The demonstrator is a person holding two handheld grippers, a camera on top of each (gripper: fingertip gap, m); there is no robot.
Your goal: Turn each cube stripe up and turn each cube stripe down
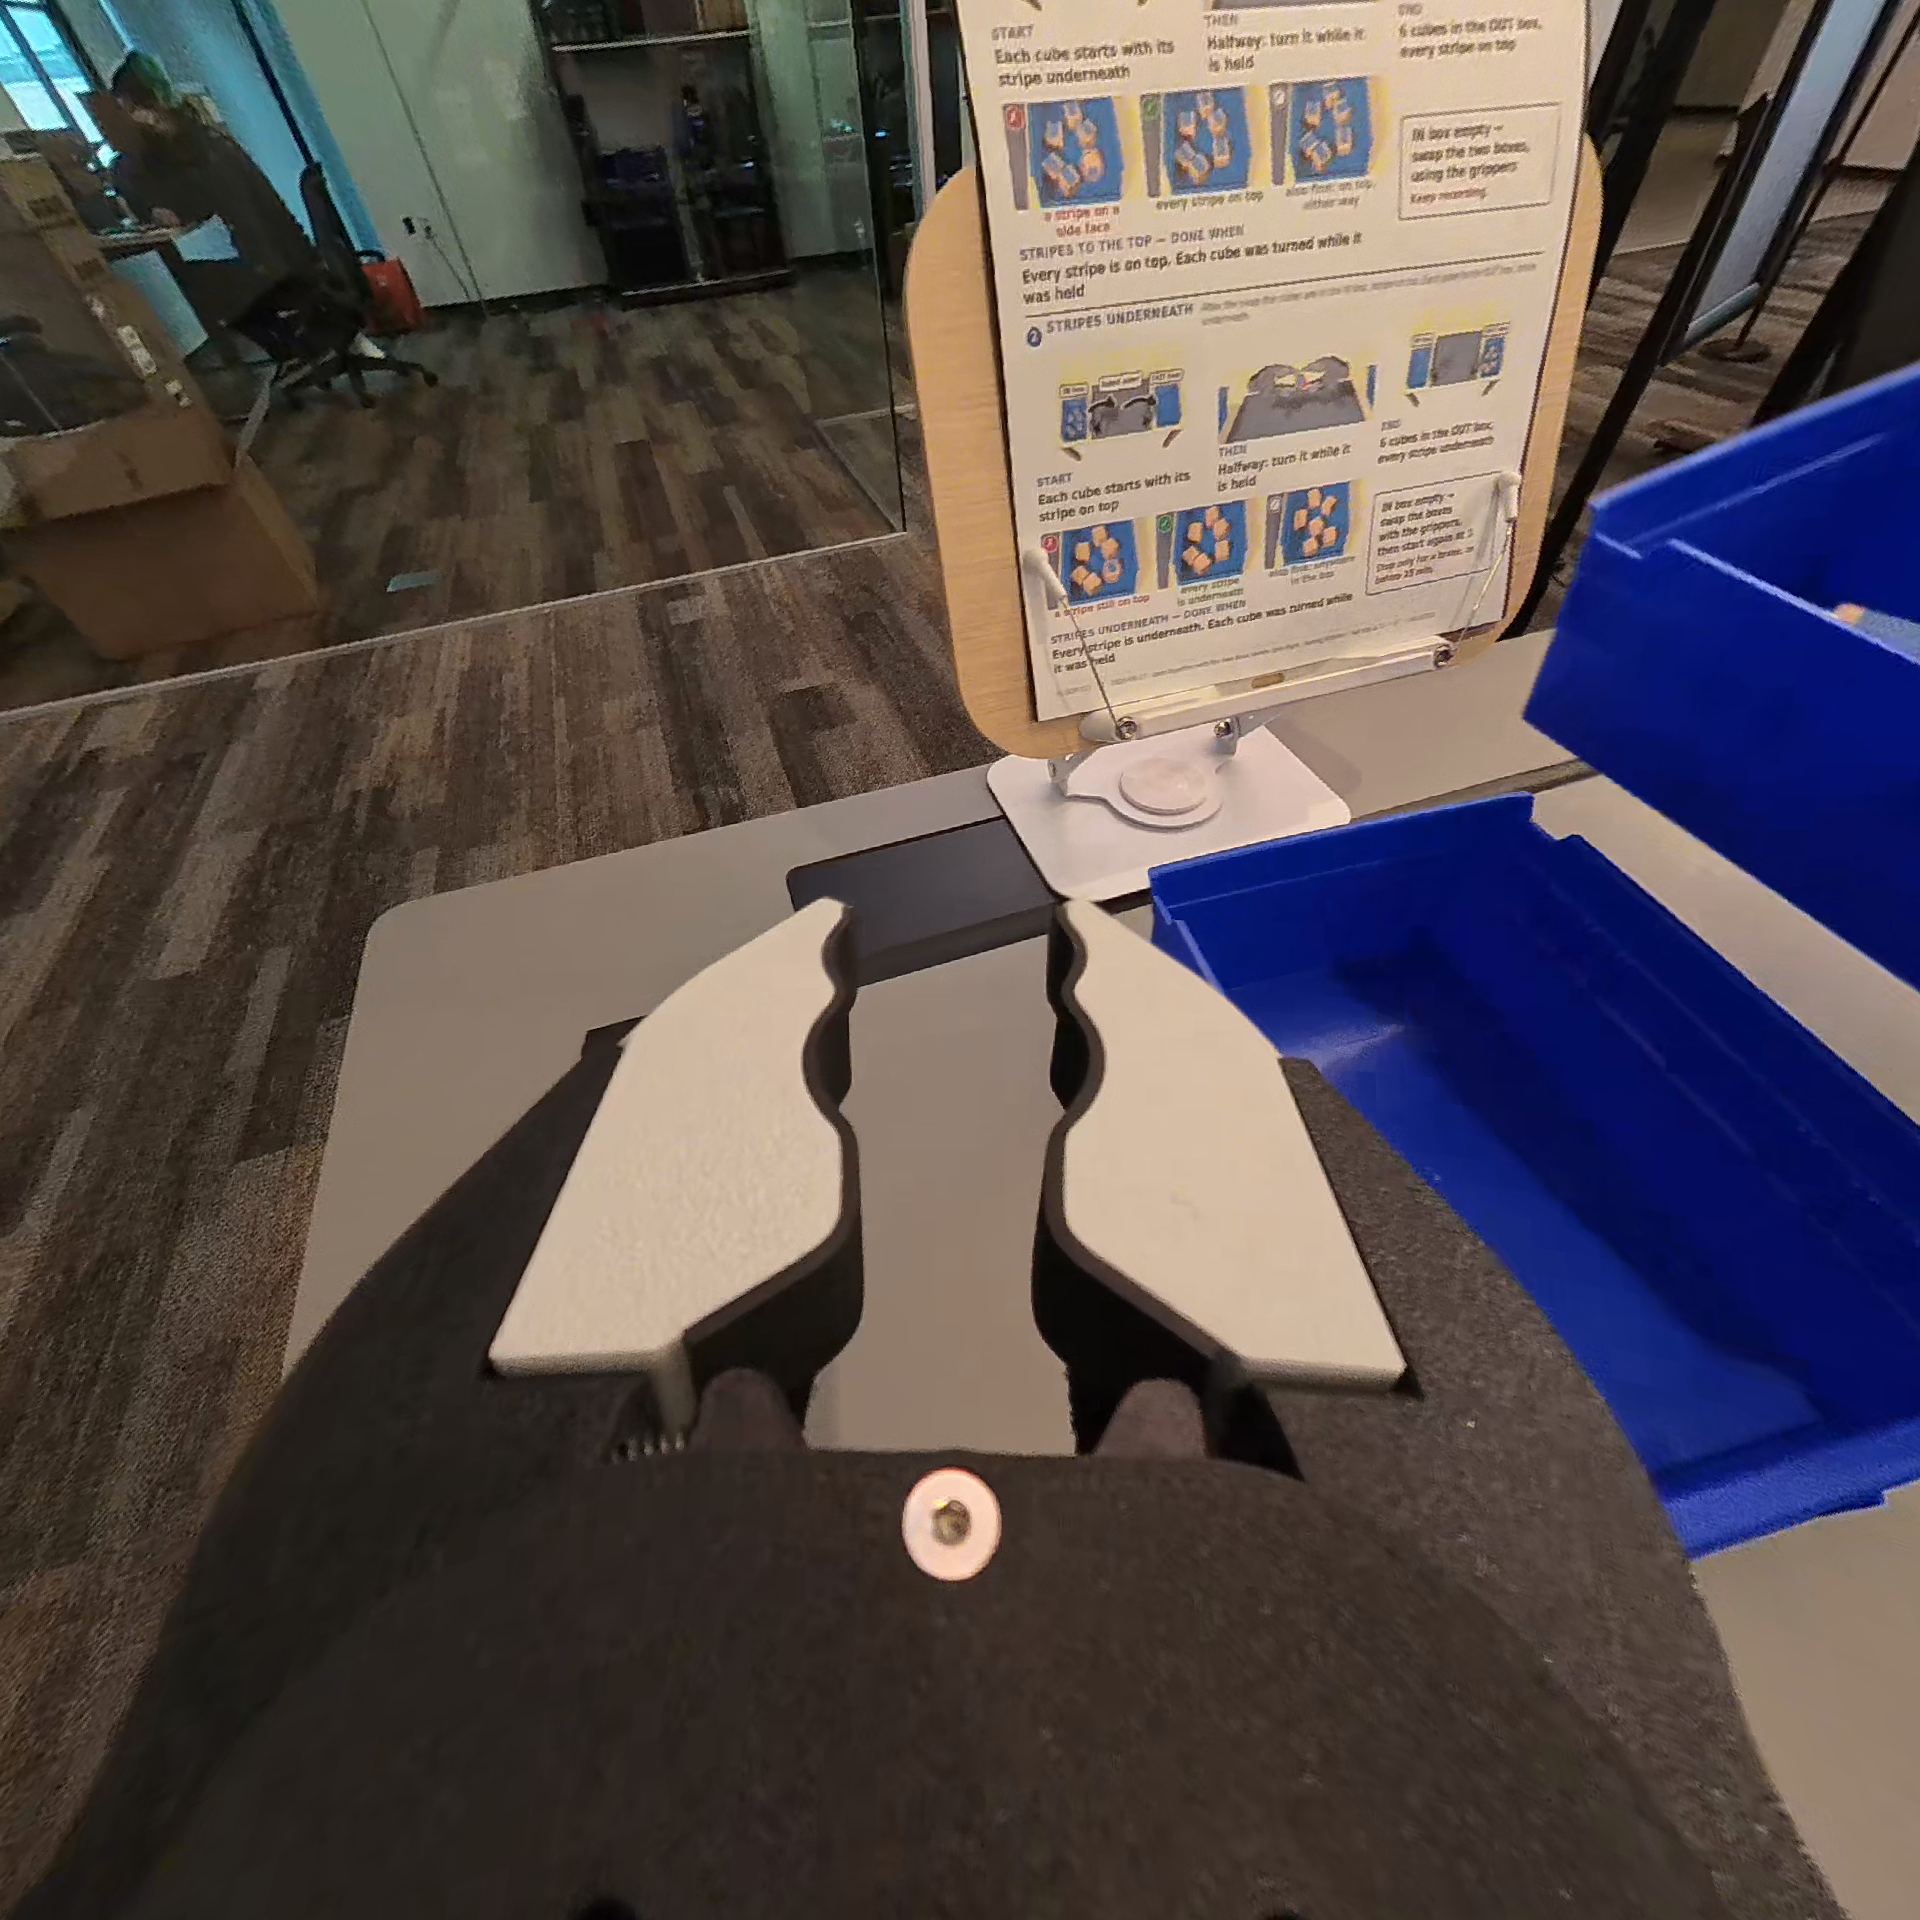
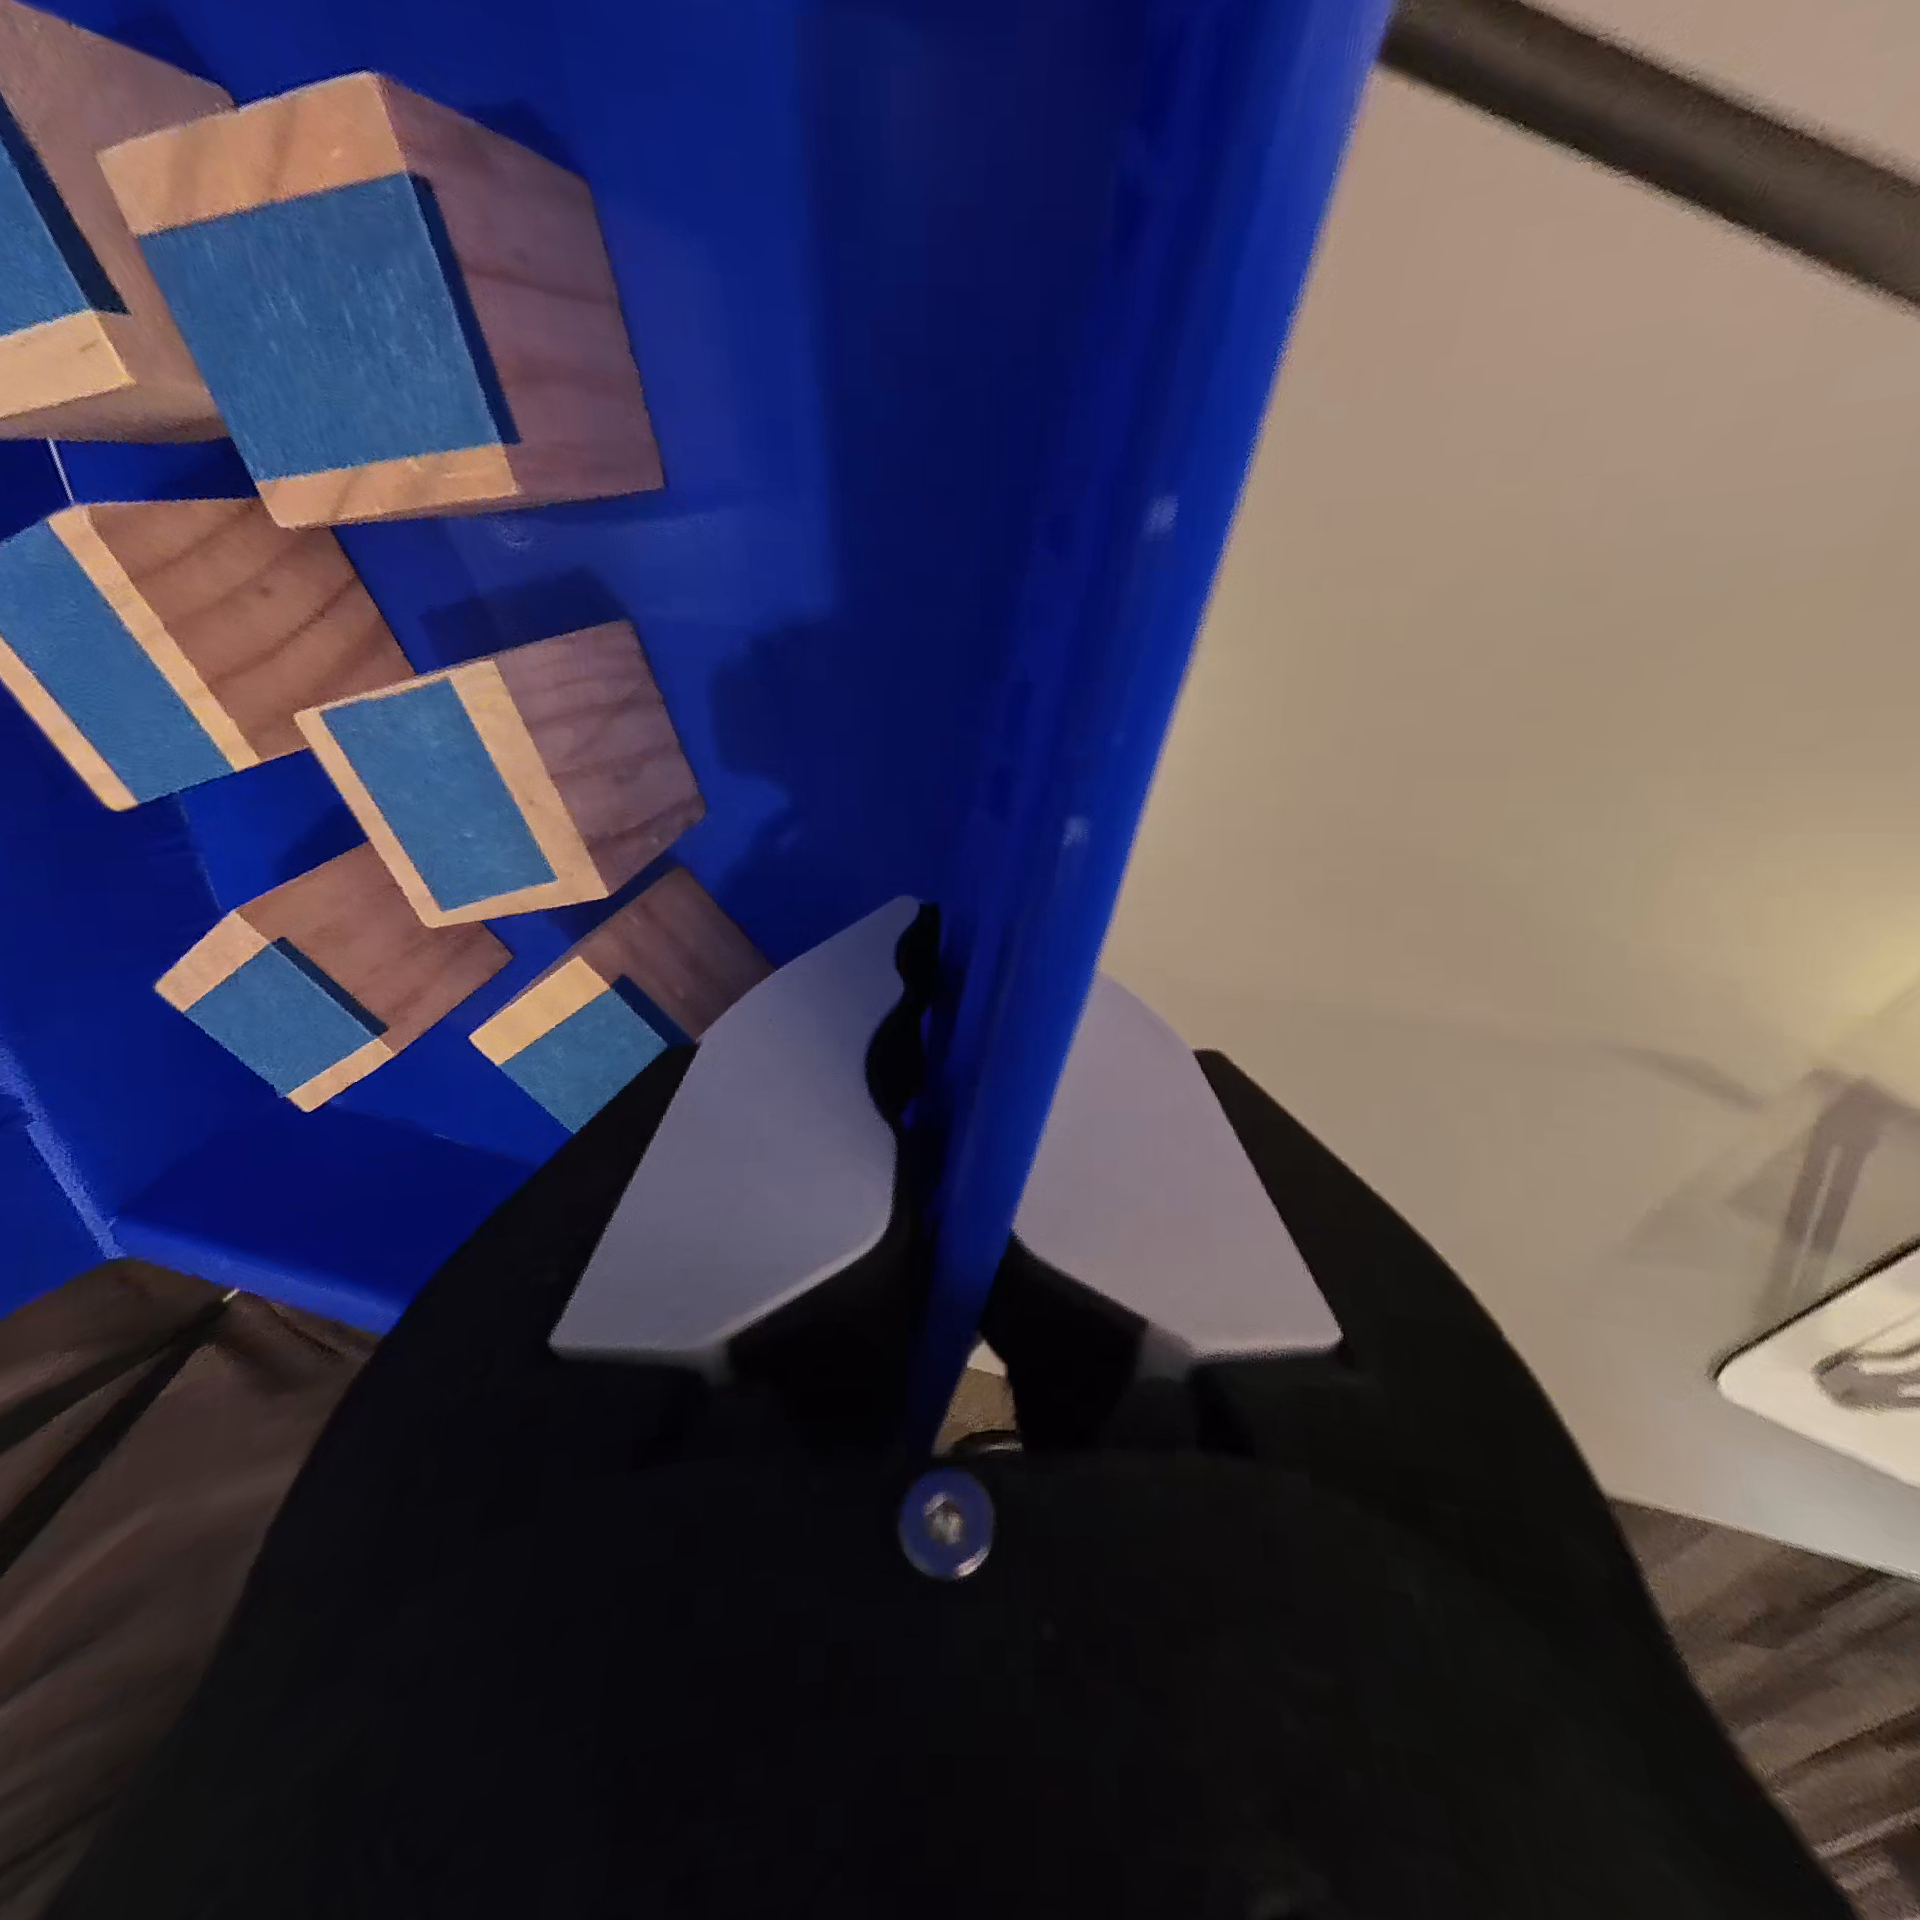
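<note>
Cubes [image 2: 416,312] of wood, six in sight in the right wrist view, lie loose inside a blue bin [image 2: 883,364], each showing a face with a blue stripe between pale wooden edges; they sit near one another, some touching, none stacked that I can tell. They look stiff, light and smooth-sided, so they should hold well when pinched across two opposite plain faces, leaving the striped face free to be turned; the flat sides may slip a little under a weak squeeze. The bin wall is thin and rigid, and the right gripper [image 2: 940,997] is closed on it, one finger inside and one outside, the rim running between them. From the left wrist view this bin appears lifted and tilted in the air at the right edge, well above a second blue bin [image 1: 1455,1091] that stands empty on the grey desk [image 1: 499,997]. A carried bin of loose cubes is likely to shift its load if tipped further, so it wants slow handling. The left gripper [image 1: 951,935] hovers over the desk beside the empty bin, its fingers apart and holding nothing. Behind stands an instruction sheet [image 1: 1268,343] on a white stand [image 1: 1164,810], with carpeted floor beyond.
</note>
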